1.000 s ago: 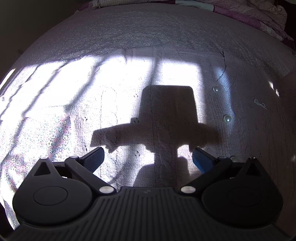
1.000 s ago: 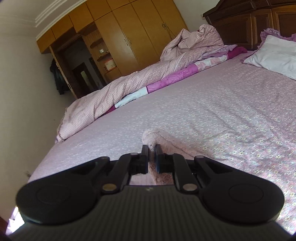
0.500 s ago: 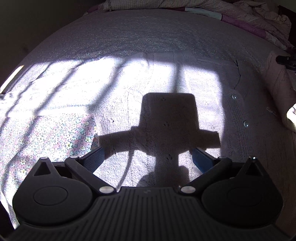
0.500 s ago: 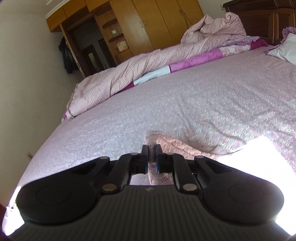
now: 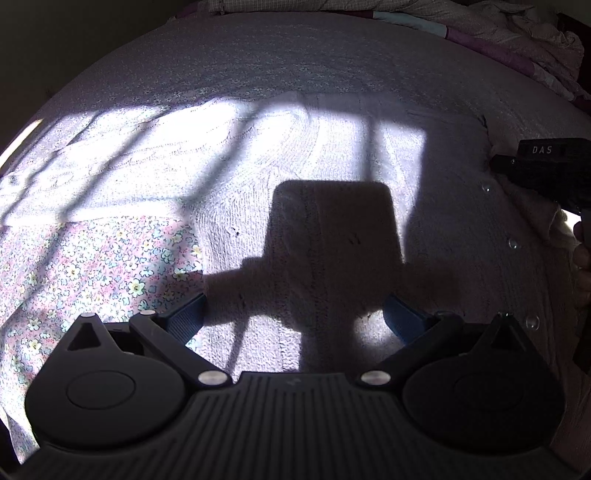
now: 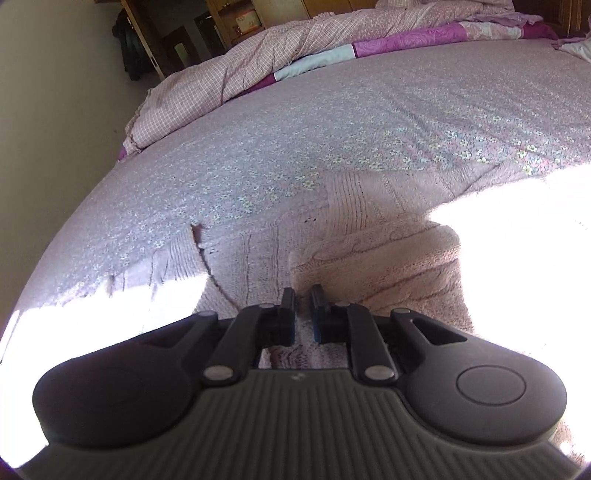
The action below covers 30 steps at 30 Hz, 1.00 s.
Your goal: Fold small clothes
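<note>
A small pale pink knit cardigan (image 5: 314, 177) with clear buttons lies spread on the floral bedsheet (image 5: 92, 266) in bright sunlight. My left gripper (image 5: 293, 314) is open and empty just above its body, casting a shadow on it. My right gripper (image 6: 303, 310) is shut on a fold of the cardigan (image 6: 388, 266) and holds that part doubled over the rest. The right gripper also shows in the left wrist view (image 5: 546, 170) at the right edge, above the button row.
A rumpled pink checked quilt (image 6: 258, 62) lies along the far side of the bed. A wooden wardrobe (image 6: 229, 22) stands beyond it. The bed's edge (image 6: 74, 206) drops off at the left in the right wrist view.
My right gripper has carried the held cardigan part down and over the garment, coming into the left wrist view. My left gripper stays open and has drifted slightly over the cardigan.
</note>
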{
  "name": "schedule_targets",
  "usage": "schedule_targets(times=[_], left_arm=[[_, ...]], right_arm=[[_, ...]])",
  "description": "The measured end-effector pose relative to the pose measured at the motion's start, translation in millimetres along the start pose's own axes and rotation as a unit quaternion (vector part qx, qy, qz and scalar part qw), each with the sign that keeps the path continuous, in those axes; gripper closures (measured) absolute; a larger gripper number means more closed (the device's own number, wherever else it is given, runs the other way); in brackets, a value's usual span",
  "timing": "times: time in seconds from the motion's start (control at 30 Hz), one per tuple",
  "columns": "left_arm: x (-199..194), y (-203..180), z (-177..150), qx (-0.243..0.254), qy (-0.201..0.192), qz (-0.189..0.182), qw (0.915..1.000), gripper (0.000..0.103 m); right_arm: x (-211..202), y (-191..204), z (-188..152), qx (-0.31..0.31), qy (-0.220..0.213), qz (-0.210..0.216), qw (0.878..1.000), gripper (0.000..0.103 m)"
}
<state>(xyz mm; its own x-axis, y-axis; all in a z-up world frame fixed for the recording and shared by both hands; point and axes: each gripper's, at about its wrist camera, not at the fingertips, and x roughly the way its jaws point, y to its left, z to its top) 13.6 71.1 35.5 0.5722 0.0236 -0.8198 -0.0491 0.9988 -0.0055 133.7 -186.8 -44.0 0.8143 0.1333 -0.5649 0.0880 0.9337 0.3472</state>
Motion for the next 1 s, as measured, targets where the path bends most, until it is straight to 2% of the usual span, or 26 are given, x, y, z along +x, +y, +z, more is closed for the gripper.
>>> schedule_targets(times=[0.03,0.1,0.3,0.4,0.47,0.67,0.87,1.0], left_arm=[[1.5,-1.6,1.3,0.002,0.000,0.000,1.0000,0.000],[0.6,-4.3,2.8,0.004,0.000,-0.001,1.0000,0.000],[-6.8,-14.6,11.8,0.014,-0.011,-0.005,0.9998,0.000],[-11.6,-23.2,17.1,0.024,-0.018,-0.009,0.9995,0.000],[-17.2,-29.3,21.9,0.030,-0.022,-0.023,0.9990,0.000],[-27.4,-63.7,33.2,0.063,-0.039,-0.043,0.9964,0.000],[-26.3,-114.8,46.4,0.103,-0.045,-0.054,0.9922,0.000],[-21.0,-151.2,53.5,0.131,-0.054,-0.060,0.9881,0.000]], right_arm=[[-3.1,0.8,0.5,-0.001,0.001,0.010,1.000,0.071],[-13.5,1.6,2.1,-0.003,-0.001,0.028,1.000,0.052],[-58.5,-5.3,3.8,-0.003,-0.023,0.072,0.997,0.051],[-78.7,-16.3,3.7,0.001,-0.030,0.078,0.997,0.051],[-89.4,-24.5,3.3,0.001,-0.036,0.063,0.997,0.047],[-104.4,-61.1,5.0,0.017,-0.051,-0.003,0.999,0.047],[-107.9,-102.1,10.0,0.071,-0.060,-0.036,0.995,0.047],[-104.4,-125.2,17.3,0.084,-0.058,-0.060,0.993,0.047]])
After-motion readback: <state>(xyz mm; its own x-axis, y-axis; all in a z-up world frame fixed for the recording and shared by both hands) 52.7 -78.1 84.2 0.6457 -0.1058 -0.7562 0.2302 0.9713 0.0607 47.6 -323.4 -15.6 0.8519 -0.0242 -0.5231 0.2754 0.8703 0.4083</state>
